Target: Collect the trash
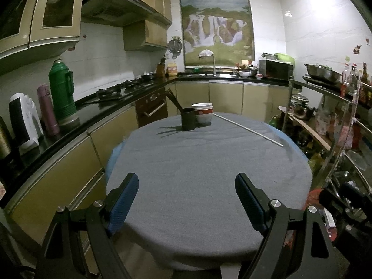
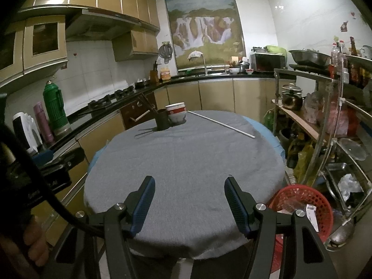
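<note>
Hovering over the near edge of the round grey-clothed tabletop [image 1: 209, 162], both grippers are empty. The left gripper [image 1: 187, 200] has its fingers spread wide with only cloth between them, and the right gripper [image 2: 189, 201] has its fingers parted too, gripping nothing. A long white straw [image 1: 247, 129] lies on the far right of the tabletop, well apart from both, just right of the stacked bowls [image 1: 204, 115] and dark chopstick cup [image 1: 188, 122]. A red mesh basket [image 2: 302, 207] holding scraps sits below the tabletop's edge, just right of the right gripper.
</note>
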